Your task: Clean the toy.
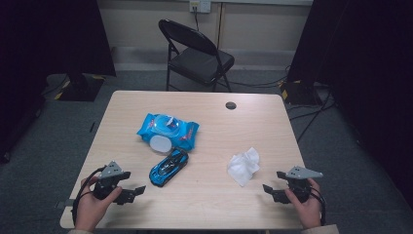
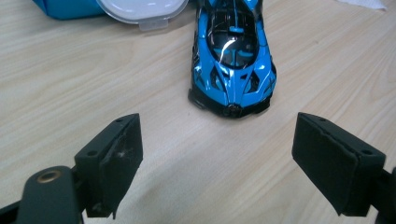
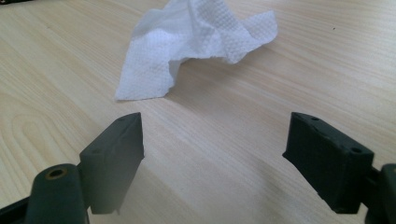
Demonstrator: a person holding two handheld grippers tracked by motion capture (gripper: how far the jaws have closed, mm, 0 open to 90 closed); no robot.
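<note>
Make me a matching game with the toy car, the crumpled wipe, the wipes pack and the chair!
Things:
1. toy car
2. crumpled wipe
3. wipes pack
4. folding chair

Descriptions:
A. white, lying ahead of the right gripper
B. black, on the floor beyond the table
C. blue and black, ahead of the left gripper
D. blue with a white lid

Pairs: 1-C, 2-A, 3-D, 4-B

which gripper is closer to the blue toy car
Left. The left gripper sits just beside the blue toy car, jaws open toward its nose. The right gripper is across the table, past the crumpled wipe.
</note>
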